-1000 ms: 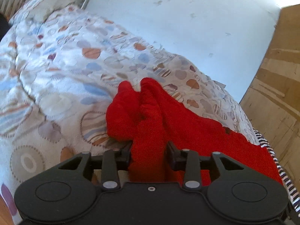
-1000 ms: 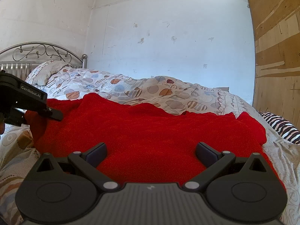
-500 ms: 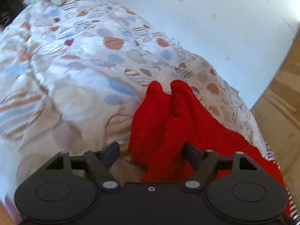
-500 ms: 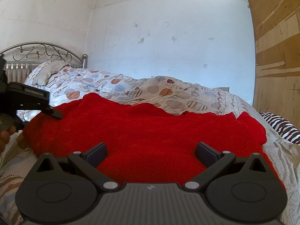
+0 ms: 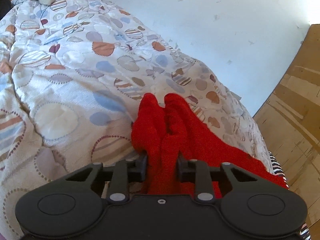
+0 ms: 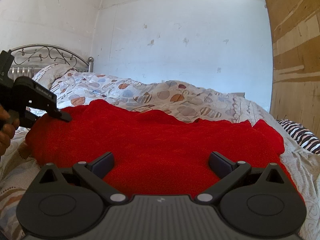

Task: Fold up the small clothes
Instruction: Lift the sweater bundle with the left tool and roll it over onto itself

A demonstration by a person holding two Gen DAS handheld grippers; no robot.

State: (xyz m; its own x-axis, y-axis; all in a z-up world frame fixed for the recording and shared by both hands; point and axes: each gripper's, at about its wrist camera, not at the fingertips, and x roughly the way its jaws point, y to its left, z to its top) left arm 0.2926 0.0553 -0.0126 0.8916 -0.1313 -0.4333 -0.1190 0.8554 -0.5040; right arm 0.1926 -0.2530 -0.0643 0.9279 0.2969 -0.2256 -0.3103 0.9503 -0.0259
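Note:
A red knitted garment (image 6: 160,140) lies spread on the patterned quilt (image 5: 70,80). In the left wrist view my left gripper (image 5: 162,165) is shut on a bunched fold of the red garment (image 5: 166,132), whose folded end points away over the quilt. In the right wrist view my right gripper (image 6: 161,165) is open, its fingers wide apart just above the near edge of the garment, holding nothing. The left gripper also shows at the garment's left end in the right wrist view (image 6: 62,117).
A metal headboard (image 6: 46,55) and a pillow (image 6: 54,73) are at the far left. A white wall runs behind the bed. A wooden panel (image 6: 296,40) stands at the right, with a striped cloth (image 6: 300,134) below it.
My left gripper opened half a second ago and has shut again on the bunched red fold. It has shifted a little over the quilt. My right gripper has stayed open and still.

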